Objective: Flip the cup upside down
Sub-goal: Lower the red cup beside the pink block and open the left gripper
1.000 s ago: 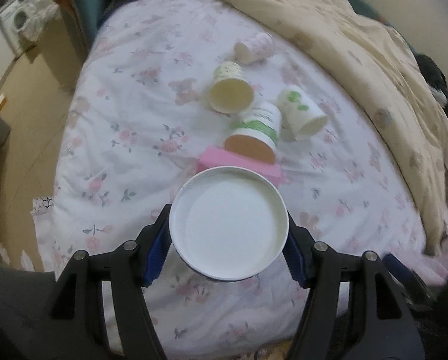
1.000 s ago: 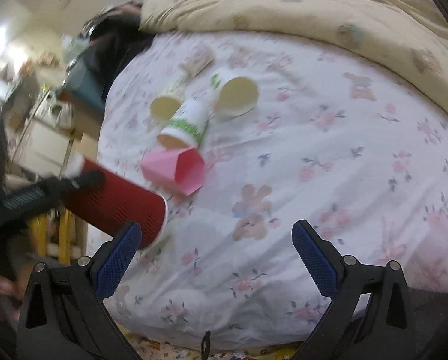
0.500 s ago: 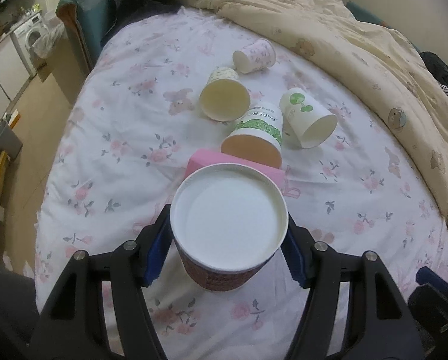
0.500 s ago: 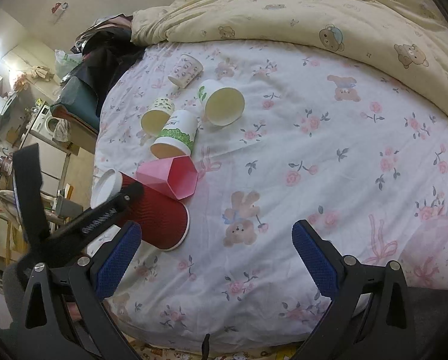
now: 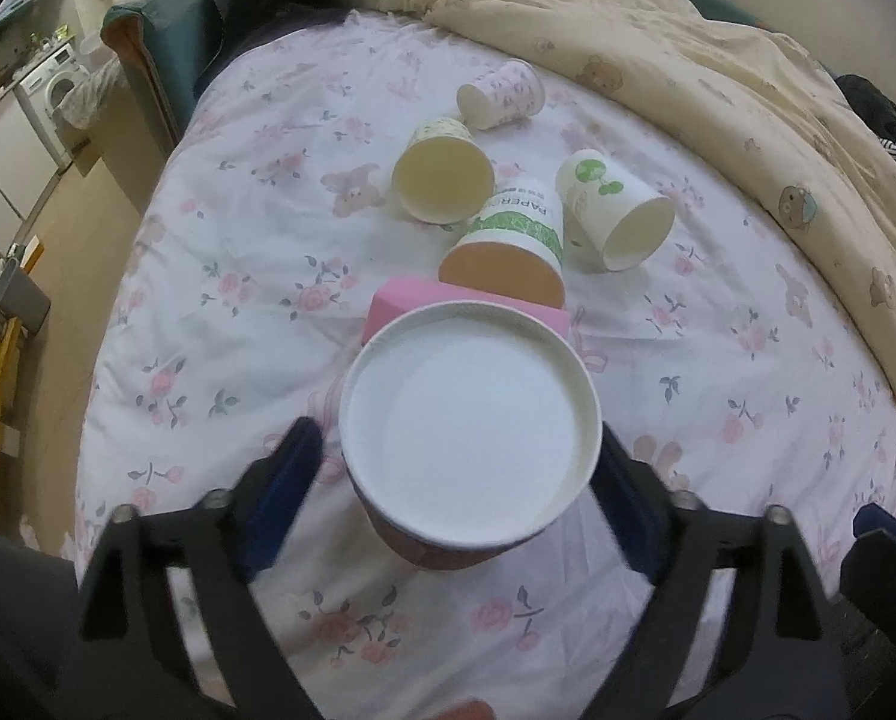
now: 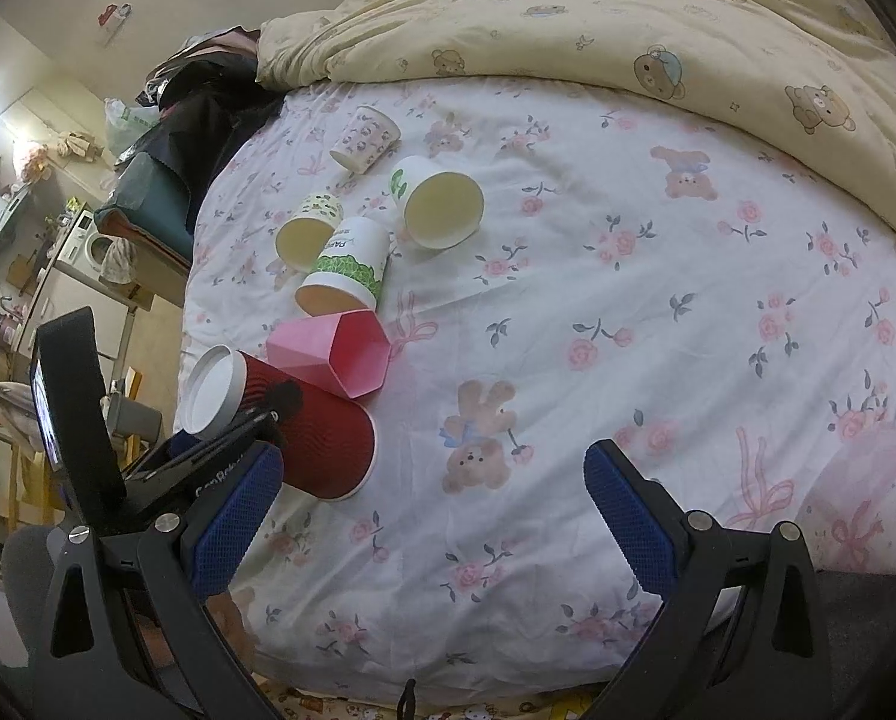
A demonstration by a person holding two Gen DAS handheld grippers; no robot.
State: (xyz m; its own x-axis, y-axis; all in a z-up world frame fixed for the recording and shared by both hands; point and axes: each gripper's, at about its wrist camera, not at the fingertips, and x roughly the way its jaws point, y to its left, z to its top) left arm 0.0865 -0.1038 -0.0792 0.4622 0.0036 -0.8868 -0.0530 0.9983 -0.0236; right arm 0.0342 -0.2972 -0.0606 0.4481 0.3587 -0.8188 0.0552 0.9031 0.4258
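Bedroom: cluttered, with a washing machine [image 5: 57, 84] off to one side and a yellow bear-print duvet [image 6: 628, 12] bunched at the far end of the bed.
Surface: white floral bedsheet [image 6: 658, 312] over a soft mattress — likely uneven footing for anything set down on its rim.
Task cup: red ribbed paper cup [image 6: 315, 432], white base toward the left camera [image 5: 469, 432], mouth down against the sheet near the bed's edge, tilted in the right view.
Left gripper [image 5: 454, 486]: blue pads on either side of the cup; they look slightly parted from its wall, though blur leaves contact uncertain.
Right gripper [image 6: 429, 510]: jaws wide apart, holding nothing, hovering over bare sheet.
Handling: probably very light, thin-walled and easy to crush — a hold across the ribbed mid-body with mild pressure suits it; the ribs should give grip.
Neighbours: pink hexagonal cup [image 6: 339, 354] just beside it, green-banded paper cup [image 5: 517, 240] and three more paper cups beyond, all lying on their sides.
Risk: a nudge could tip the cup on this soft bedding.
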